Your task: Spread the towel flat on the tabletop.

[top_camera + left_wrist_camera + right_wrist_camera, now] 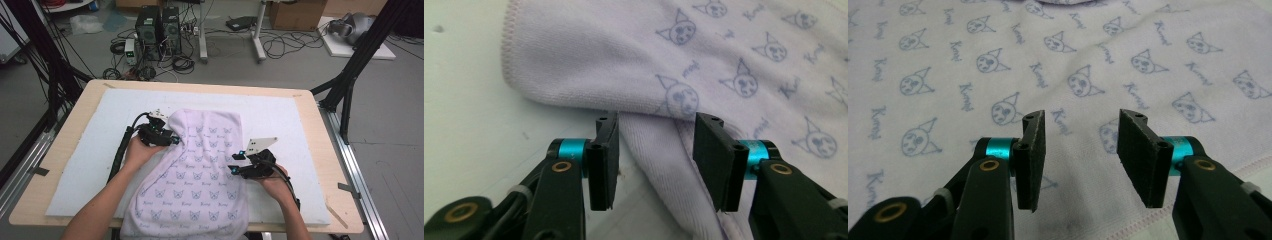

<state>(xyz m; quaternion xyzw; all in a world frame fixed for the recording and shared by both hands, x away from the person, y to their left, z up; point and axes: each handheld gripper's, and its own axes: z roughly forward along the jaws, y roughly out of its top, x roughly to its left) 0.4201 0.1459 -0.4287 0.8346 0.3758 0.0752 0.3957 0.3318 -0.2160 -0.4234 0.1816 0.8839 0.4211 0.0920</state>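
Left hand-held gripper (656,160): my jaws stand apart with a fold of the towel (200,165) running up between them; the pads are not pressing on it, so nothing is held.
Left-side risk: if I shift this hand now, a jaw edge may snag the loose fold and pull the rounded far-left corner (524,60) out of shape.
Towel: lilac with a printed cat-face pattern, lying down the middle of the worktop (310,210) on a white mat (280,115), its near end hanging over the near edge.
Middle risk: I judge the hanging end could drag the whole cloth toward me, since neither side is pinned.
Right hand-held gripper (1080,160): jaws apart above flat cloth by the stitched right hem (1198,200), gripping nothing.
Right-side risk: closing here may pinch only 1 layer or miss the hem, leaving the 2 sides uneven.
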